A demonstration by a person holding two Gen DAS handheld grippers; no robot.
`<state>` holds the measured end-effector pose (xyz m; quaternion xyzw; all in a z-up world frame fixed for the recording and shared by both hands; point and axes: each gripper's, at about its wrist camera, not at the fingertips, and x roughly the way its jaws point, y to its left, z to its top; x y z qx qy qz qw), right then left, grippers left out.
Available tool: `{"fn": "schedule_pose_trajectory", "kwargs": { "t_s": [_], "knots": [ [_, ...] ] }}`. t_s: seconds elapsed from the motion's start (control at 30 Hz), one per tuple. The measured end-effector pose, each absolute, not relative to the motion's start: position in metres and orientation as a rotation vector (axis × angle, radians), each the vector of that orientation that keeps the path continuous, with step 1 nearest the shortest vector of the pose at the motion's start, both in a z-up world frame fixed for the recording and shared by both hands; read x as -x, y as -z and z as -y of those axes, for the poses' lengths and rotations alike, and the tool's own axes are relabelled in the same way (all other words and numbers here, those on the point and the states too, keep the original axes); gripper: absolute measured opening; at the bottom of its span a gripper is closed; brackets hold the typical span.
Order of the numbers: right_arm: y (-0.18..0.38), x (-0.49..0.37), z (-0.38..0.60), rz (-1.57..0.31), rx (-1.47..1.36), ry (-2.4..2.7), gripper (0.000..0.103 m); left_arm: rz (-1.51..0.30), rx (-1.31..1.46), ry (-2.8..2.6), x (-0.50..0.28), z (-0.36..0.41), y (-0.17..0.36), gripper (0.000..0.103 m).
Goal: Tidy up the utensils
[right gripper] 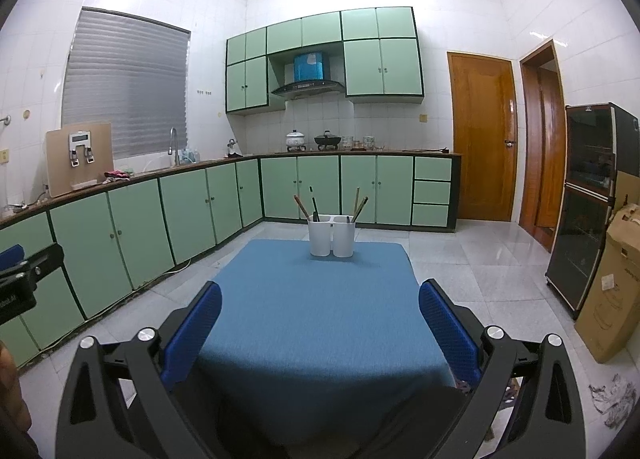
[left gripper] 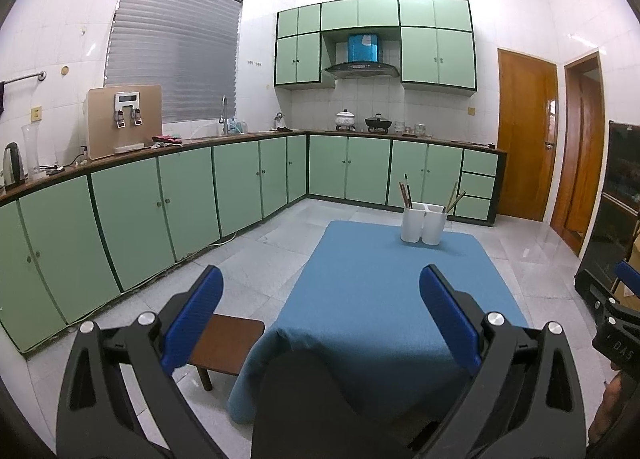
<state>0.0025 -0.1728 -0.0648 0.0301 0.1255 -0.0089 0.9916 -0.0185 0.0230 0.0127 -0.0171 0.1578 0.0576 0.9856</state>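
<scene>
On the left, the left gripper (left gripper: 320, 315) hangs above the near end of the desk (left gripper: 380, 299), its blue fingers (left gripper: 196, 311) spread wide apart with nothing between them. A small brown stool (left gripper: 228, 343) stands on the floor just beside the desk's left edge, under the left finger.

A blue cloth covers the desk, and at its far end stands the holder (right gripper: 332, 235): a white, upright tub split into two side-by-side cups. In the left cup the dark utensils (right gripper: 308, 205) stand on end, long axes near vertical, tops leaning slightly left; they look like thin brown and black sticks, too small to tell apart further. In the right cup the pale utensils (right gripper: 359, 203) stand likewise, thin tan sticks whose tops lean slightly right. All handles point up, toward the green cabinets (right gripper: 316, 187) behind.

The right gripper (right gripper: 320, 327) hangs over the desk's near end, centred on the holder but well apart from it, its blue fingers (right gripper: 448, 331) held wide apart and empty. Farther right, a dark glass-fronted cabinet (right gripper: 588, 199) stands on the floor with a cardboard box (right gripper: 612, 283) leaning beside it.
</scene>
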Motion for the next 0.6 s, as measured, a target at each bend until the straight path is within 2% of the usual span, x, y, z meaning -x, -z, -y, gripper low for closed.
{"fn": "schedule_pose_trajectory", "kwargs": {
  "t_s": [0.6],
  "knots": [
    [0.0639,-0.0013,0.1722,-0.252,-0.06,0.02,0.097,-0.313,0.033,-0.115,0.0182,-0.0225,-0.0136,0.096]
  ]
}}
